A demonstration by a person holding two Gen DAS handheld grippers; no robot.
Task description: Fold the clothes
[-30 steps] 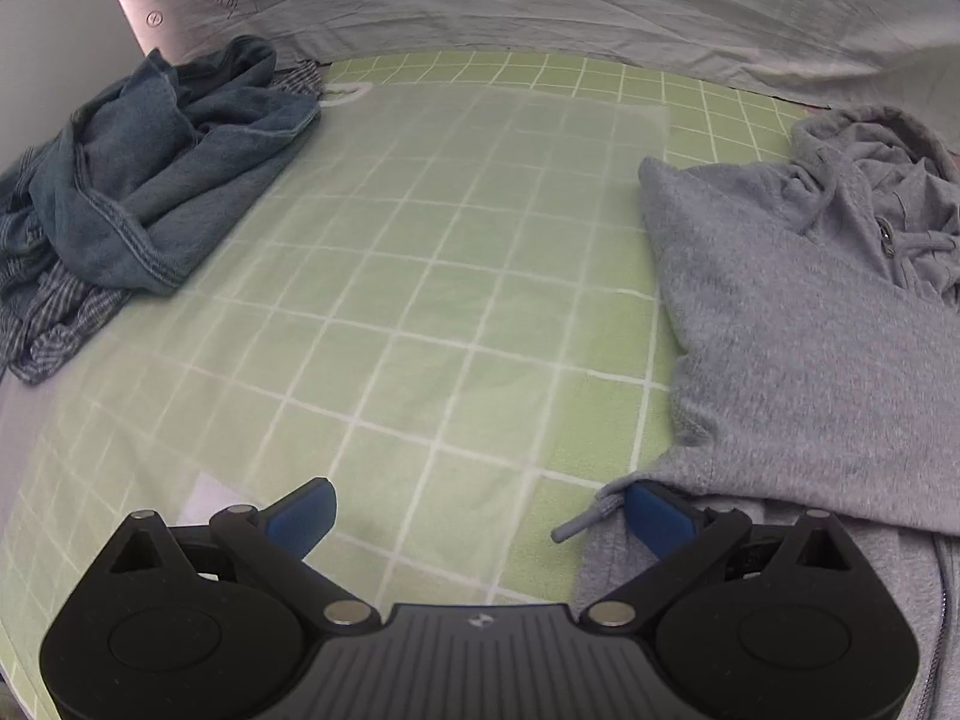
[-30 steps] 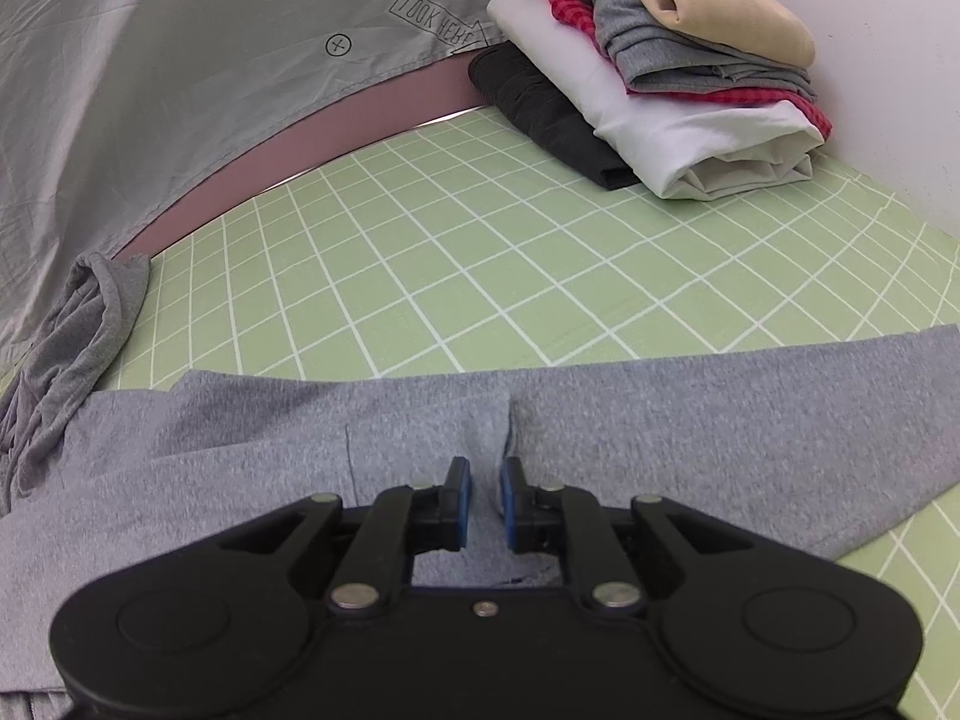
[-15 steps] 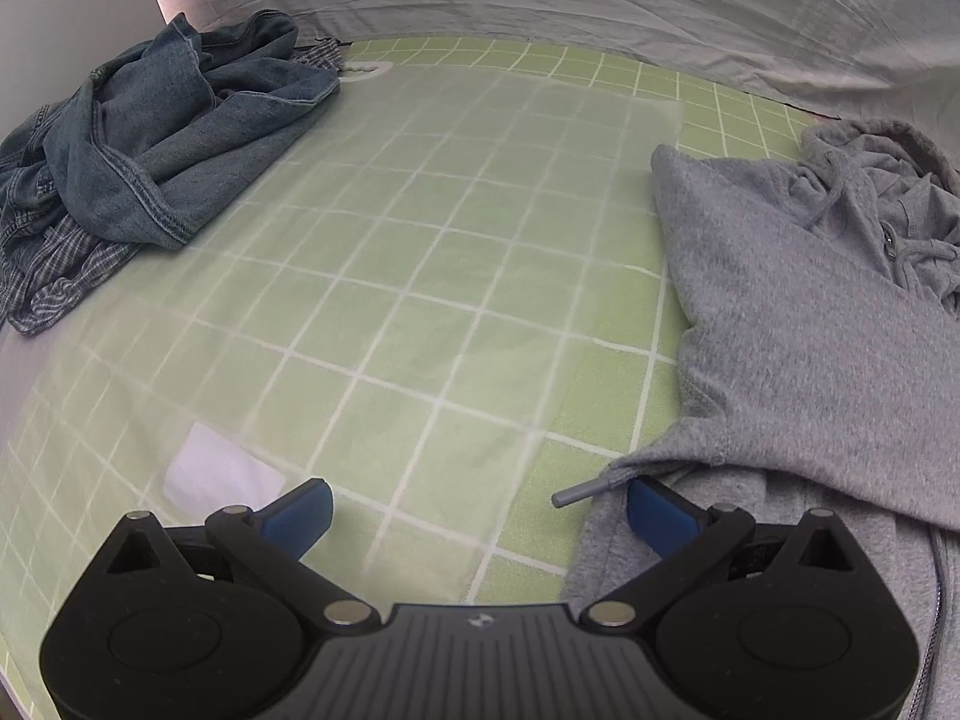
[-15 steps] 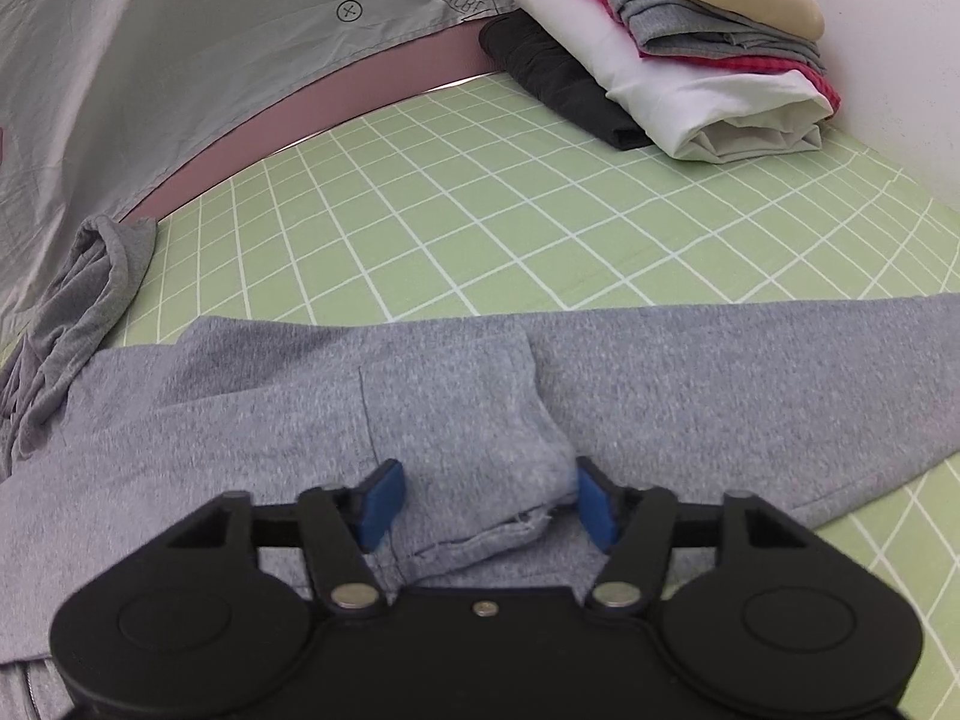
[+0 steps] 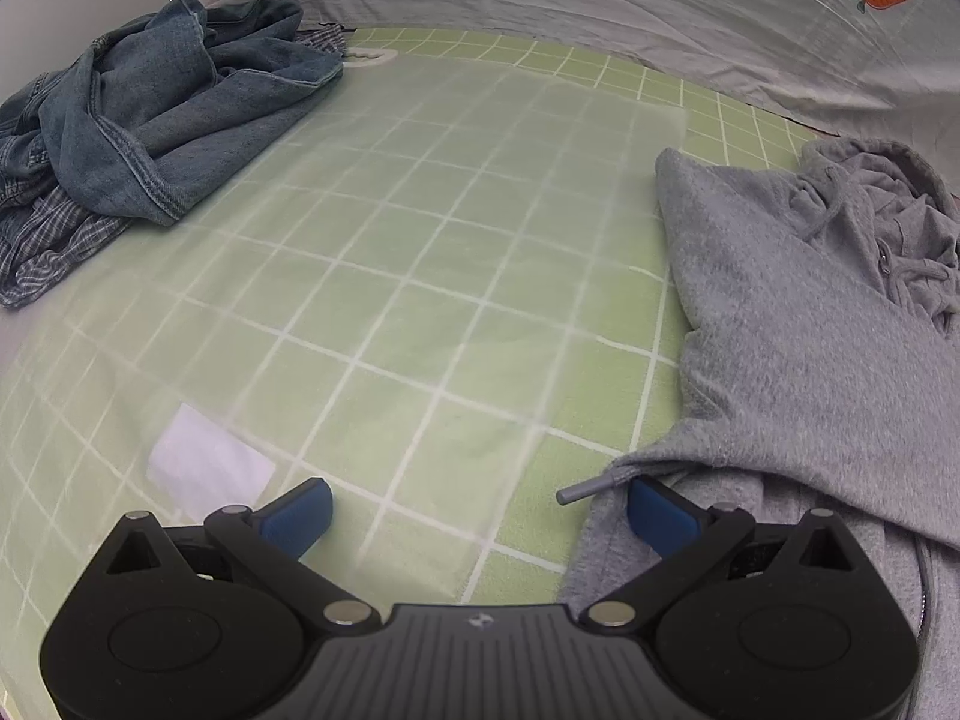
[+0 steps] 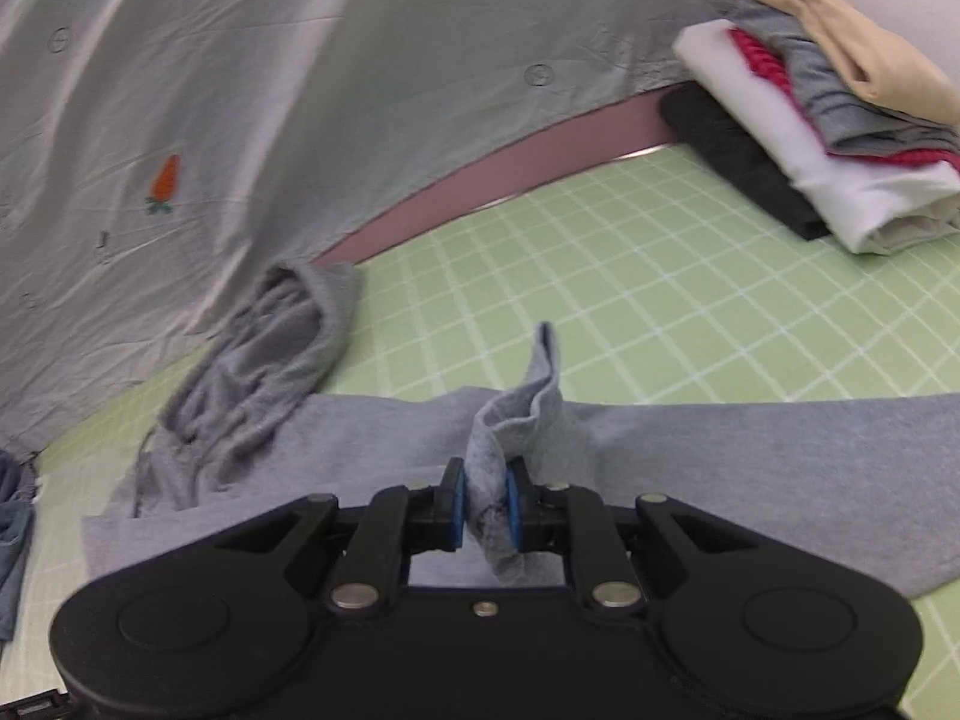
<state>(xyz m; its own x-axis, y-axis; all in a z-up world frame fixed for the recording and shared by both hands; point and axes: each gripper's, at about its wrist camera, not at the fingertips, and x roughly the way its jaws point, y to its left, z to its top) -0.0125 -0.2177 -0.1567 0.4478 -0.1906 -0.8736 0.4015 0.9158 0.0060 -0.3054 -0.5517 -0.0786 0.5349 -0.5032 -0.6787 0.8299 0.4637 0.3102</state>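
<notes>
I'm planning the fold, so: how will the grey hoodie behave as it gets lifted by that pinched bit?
Probably floppy: the fold of the grey hoodie pinched in the right gripper, whose jaws have just been closing, bunches and curls above them. It likely drapes and drags, since the rest lies flat on the green grid mat. The knit looks grippy, so slipping seems unlikely.

Left wrist camera: sits behind the left gripper point(image 5: 474, 516), low over the green grid mat point(image 5: 420, 300), angled steeply down. Right wrist camera: behind the right gripper point(image 6: 485, 504), aimed shallower, toward the grey sheet point(image 6: 240, 120). Both views share the mat, sheet and grey hoodie point(image 5: 810, 360).
</notes>
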